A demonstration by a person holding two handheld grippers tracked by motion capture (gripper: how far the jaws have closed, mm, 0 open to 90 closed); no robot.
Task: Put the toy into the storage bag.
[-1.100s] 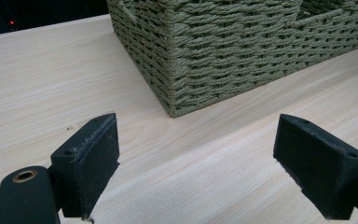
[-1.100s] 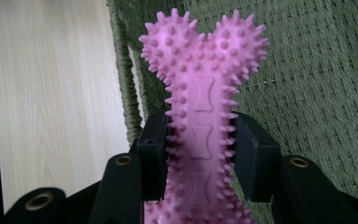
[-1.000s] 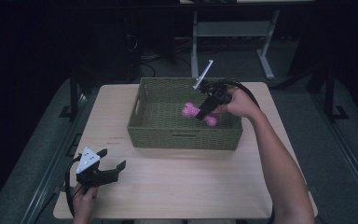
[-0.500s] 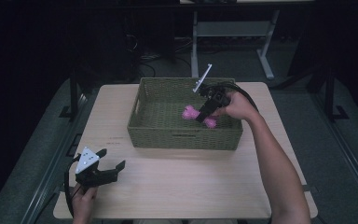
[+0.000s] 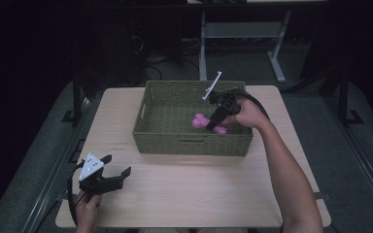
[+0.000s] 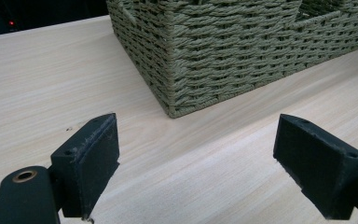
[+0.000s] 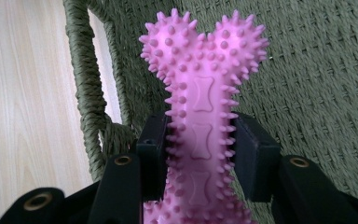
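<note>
Dark floor and a grey metal frame lie beyond a pale wooden worktop (image 5: 199,194), which carries one green woven basket (image 5: 175,141) toward its far edge. One pink spiky bone-shaped toy (image 7: 203,116) sits low inside that basket, near its right end, clamped across its narrow middle by the right hand-held gripper (image 5: 217,118). In the right gripper view the toy's long axis runs straight out along the jaws, the knobbed end pointing away from the hand toward the basket floor, with the basket wall and rim just to one side. I judge the coming move turns on that: the toy either lifts clear of the rim or is let go onto the weave. One left hand-held gripper (image 5: 110,175) rests near the front left corner, well apart from the toy, jaws wide with nothing between them.
</note>
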